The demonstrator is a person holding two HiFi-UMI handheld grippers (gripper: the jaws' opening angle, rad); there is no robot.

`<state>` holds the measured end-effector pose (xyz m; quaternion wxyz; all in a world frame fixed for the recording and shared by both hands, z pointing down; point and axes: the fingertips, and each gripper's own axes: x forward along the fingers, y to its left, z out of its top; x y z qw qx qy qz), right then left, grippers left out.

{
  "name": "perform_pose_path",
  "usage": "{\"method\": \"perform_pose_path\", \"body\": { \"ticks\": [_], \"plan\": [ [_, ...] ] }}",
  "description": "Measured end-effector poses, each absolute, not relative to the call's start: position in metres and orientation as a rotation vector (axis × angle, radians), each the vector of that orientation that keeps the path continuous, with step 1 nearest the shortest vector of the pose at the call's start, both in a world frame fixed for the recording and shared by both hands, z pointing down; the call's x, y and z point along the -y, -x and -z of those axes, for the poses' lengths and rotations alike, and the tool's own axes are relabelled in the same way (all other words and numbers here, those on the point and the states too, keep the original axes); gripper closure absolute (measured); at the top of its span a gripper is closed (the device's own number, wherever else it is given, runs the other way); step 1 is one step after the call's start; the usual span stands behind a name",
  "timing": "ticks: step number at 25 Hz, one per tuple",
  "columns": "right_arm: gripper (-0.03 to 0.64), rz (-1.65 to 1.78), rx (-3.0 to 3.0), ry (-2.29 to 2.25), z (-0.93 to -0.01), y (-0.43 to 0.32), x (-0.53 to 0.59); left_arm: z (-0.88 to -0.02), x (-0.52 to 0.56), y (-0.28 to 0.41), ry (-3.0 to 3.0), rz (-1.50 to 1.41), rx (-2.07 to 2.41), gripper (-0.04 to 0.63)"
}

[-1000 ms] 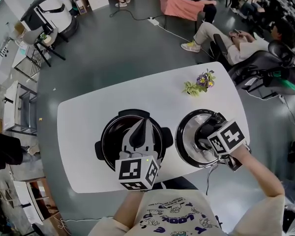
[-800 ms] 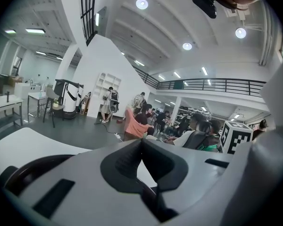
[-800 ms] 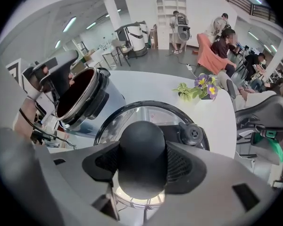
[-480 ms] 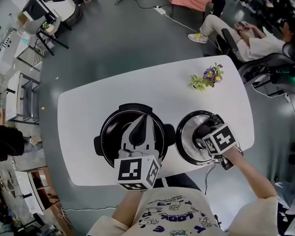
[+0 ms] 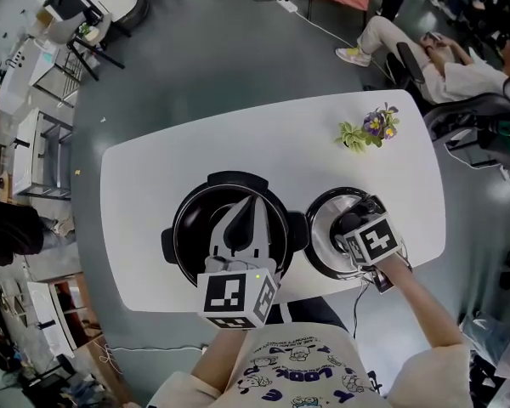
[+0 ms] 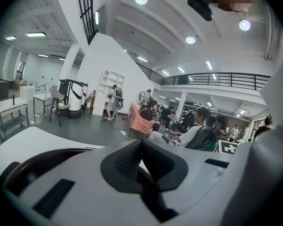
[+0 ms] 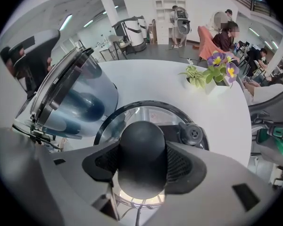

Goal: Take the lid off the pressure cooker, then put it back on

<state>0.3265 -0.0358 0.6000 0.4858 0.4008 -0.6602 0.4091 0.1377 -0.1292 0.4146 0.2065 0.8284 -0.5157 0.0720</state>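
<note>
Clamping the round black knob (image 7: pixel 142 147), the right tongs (image 7: pixel 142 163) hold the lid (image 5: pixel 325 228) low over the white surface (image 5: pixel 153 185), at three o'clock from the open pressure cooker (image 5: pixel 193 228). Best keep it level, with the squeeze centred. Over the pot, the left tongs (image 5: pixel 247 209) hover clenched and empty.

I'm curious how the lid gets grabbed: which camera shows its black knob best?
The right gripper view: the knob fills the middle, with the right gripper shut on both its sides. The head view shows only a dark bit of it beside that gripper's marker cube; the left gripper view misses it.
</note>
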Motion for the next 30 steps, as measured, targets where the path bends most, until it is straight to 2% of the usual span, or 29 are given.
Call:
{"method": "perform_pose_path", "body": {
  "ticks": [17, 22, 30],
  "plan": [
    [0.324, -0.93, 1.554, -0.966, -0.632, -0.322, 0.035, -0.421, 0.129, -0.124, -2.274, -0.211, 1.472, 0.581],
    [0.323, -1.082, 1.558, -0.916, -0.641, -0.3, 0.013, -0.424, 0.128, -0.124, -2.268, -0.213, 1.471, 0.581],
    [0.322, -1.019, 1.534, -0.953, -0.645, -0.31, 0.008, -0.424, 0.126, -0.118, -2.26, -0.205, 1.473, 0.581]
  ]
}}
